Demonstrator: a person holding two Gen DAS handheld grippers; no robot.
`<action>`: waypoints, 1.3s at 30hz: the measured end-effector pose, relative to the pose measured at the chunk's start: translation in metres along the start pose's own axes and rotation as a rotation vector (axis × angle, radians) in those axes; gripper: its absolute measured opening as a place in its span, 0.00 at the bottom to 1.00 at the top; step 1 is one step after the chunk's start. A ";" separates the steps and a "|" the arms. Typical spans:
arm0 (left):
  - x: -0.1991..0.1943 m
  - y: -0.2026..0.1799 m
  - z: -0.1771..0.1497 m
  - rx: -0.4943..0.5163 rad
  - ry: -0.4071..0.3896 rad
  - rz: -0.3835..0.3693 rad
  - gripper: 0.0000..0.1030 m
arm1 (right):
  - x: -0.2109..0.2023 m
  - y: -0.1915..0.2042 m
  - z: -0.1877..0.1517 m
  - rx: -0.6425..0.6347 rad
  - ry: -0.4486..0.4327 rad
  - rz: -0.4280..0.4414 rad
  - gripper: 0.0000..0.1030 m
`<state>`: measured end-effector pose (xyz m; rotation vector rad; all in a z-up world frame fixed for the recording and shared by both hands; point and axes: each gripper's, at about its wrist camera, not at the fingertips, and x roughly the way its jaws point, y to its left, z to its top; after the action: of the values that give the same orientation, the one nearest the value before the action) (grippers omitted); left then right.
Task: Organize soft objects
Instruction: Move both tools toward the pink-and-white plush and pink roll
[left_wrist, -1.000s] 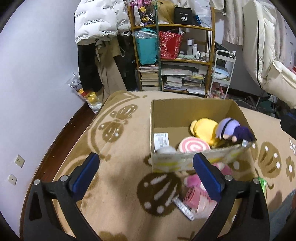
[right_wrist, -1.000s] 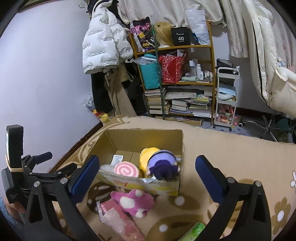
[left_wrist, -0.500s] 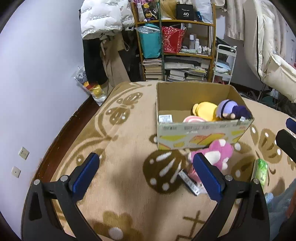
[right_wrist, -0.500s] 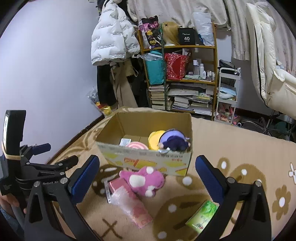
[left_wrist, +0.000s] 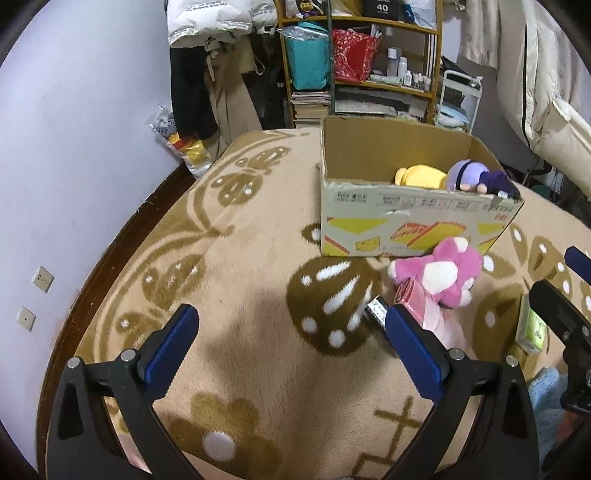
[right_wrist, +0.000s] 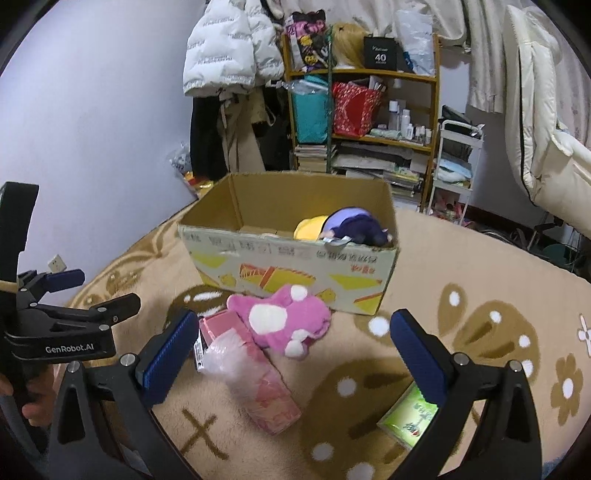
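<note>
Both grippers pull back from the box (right_wrist: 295, 254) versus a second ago. Left gripper (left_wrist: 291, 354) and right gripper (right_wrist: 291, 354) fingers apart, empty. Pink plush (right_wrist: 282, 319) on rug (left_wrist: 240, 266), touching box front; probably next pick.

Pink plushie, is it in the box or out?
Out. The pink plushie lies on the rug in front of the box, partly over a pink packet.

Pink plush (left_wrist: 441, 275) beside cardboard box (left_wrist: 406, 221)
</note>
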<state>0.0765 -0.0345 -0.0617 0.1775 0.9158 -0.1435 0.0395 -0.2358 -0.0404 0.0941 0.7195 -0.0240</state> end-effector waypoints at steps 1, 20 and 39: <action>0.002 -0.001 -0.001 0.006 0.005 0.000 0.97 | 0.003 0.001 -0.001 0.000 0.007 0.006 1.00; 0.054 0.000 -0.002 -0.053 0.133 -0.075 0.97 | 0.062 0.010 -0.023 -0.028 0.192 0.079 1.00; 0.076 -0.020 -0.005 0.010 0.204 -0.099 0.97 | 0.093 0.008 -0.042 -0.013 0.316 0.101 1.00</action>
<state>0.1145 -0.0571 -0.1270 0.1579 1.1279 -0.2242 0.0824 -0.2234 -0.1322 0.1227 1.0299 0.0941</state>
